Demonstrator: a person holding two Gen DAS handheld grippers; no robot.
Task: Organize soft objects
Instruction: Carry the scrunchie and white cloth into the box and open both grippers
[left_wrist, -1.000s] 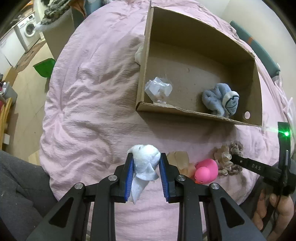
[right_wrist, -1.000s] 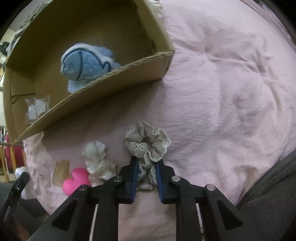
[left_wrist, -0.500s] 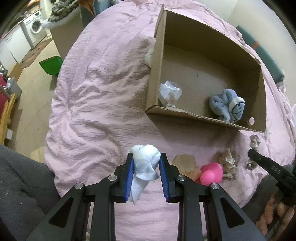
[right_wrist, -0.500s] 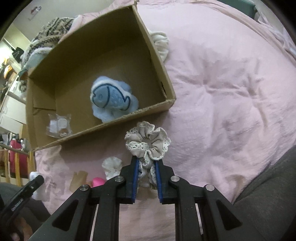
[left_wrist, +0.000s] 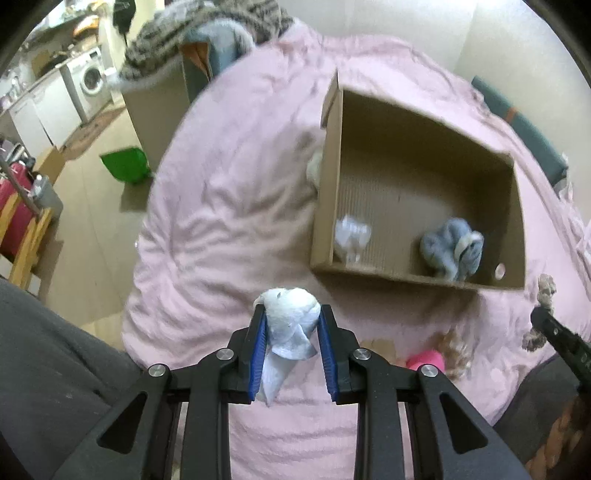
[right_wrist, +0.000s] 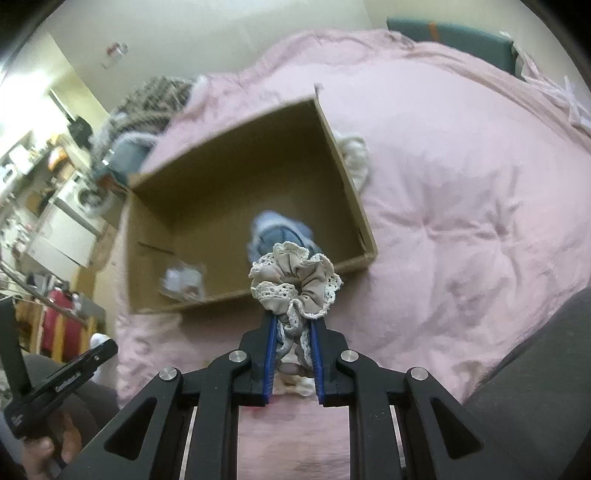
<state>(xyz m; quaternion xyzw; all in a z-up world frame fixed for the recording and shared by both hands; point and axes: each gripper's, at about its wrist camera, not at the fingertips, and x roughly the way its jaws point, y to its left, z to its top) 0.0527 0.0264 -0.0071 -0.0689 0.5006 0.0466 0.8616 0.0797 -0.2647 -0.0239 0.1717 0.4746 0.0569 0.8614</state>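
Pink quilted bedspread carries open brown cardboard box. Left gripper clamps white cloth bundle; right gripper pinches beige lace-edged scrunchie. Advice: clear the near wall, release low inside.

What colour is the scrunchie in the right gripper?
Beige scrunchie with cream lace trim, clearest in the right wrist view.

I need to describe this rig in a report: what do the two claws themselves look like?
Both match: the left claw and right claw have black angular frames with triangular cut-outs, silver screw heads and blue pads lining the fingers. Grey clothing shows beside them.
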